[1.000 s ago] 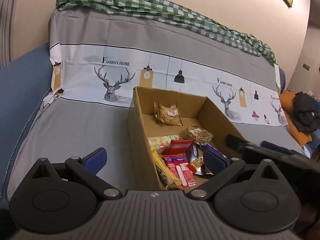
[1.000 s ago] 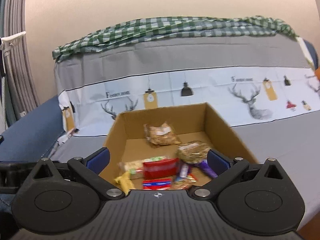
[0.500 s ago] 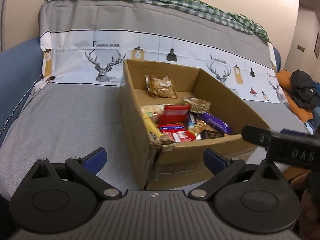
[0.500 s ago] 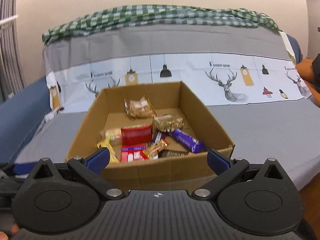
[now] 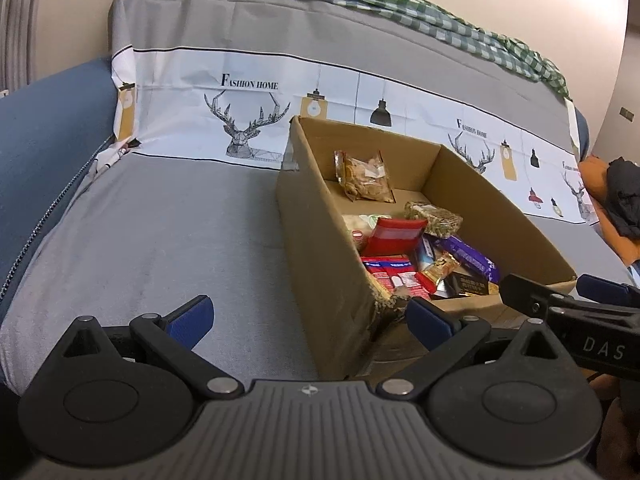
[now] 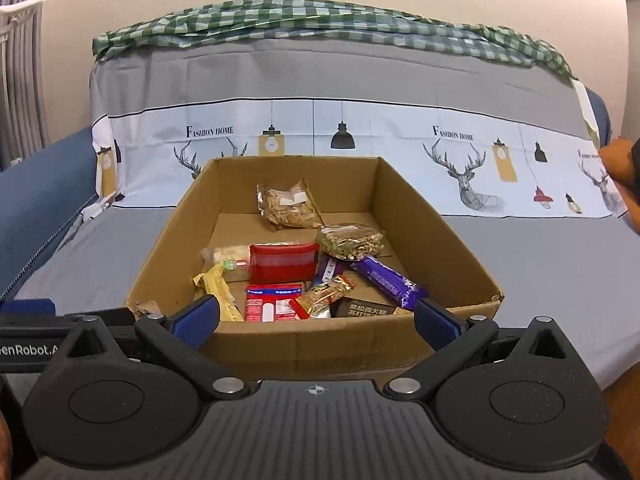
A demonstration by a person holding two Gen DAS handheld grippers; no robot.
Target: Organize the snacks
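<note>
While your tongs hung spread and empty, the snacks lay heaped in the box.

With the left tongs and right tongs both wide apart just short of the cardboard box on the couch, you risked catching the torn front corner and shoving the light box along the soft cover. Inside, the red pouch, purple bar and gold bar overlapped, so a pinch could have lifted two or crushed the nut bag. Slick wrappers might have slipped. The cracker bag leaned on the back wall, and the box walls hemmed your reach. Whether sorting remained, I could not tell.
</note>
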